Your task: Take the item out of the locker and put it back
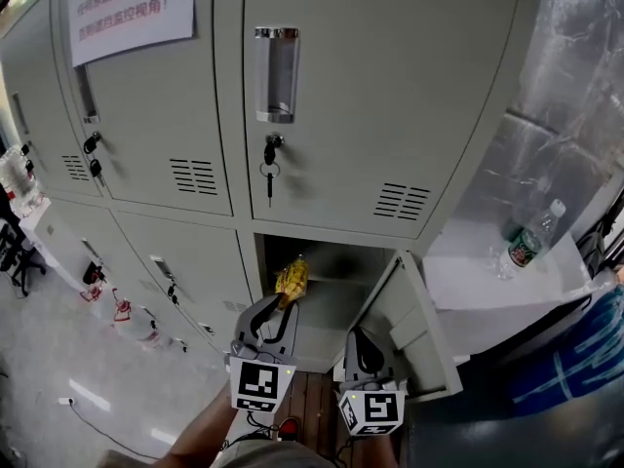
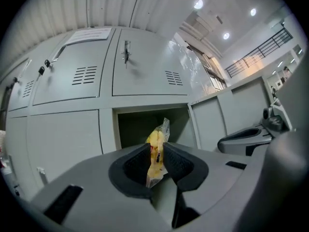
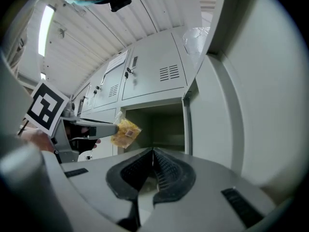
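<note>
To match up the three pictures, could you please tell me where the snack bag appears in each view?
Head view: snack bag at bottom centre, in the left claw, before the open locker.
Left gripper view: snack bag at centre, pinched between the jaws.
Right gripper view: snack bag left of centre, at the left claw's tip.
Shared landmark: the open locker, behind the bag in all three.

Smooth, matt grey painted metal lockers (image 1: 390, 115) fill the view, one with a shiny chrome handle (image 1: 277, 74) at 12 o'clock. A white paper notice (image 1: 132, 8) hangs at 11 o'clock. At centre, a glossy, crinkled clear plastic packet (image 1: 292, 279) is pinched by the ribbed matt black pads (image 2: 137, 161) of the left gripper (image 2: 157, 153). Wrinkled silvery sheeting (image 1: 575, 96) gleams at 2 o'clock.
</note>
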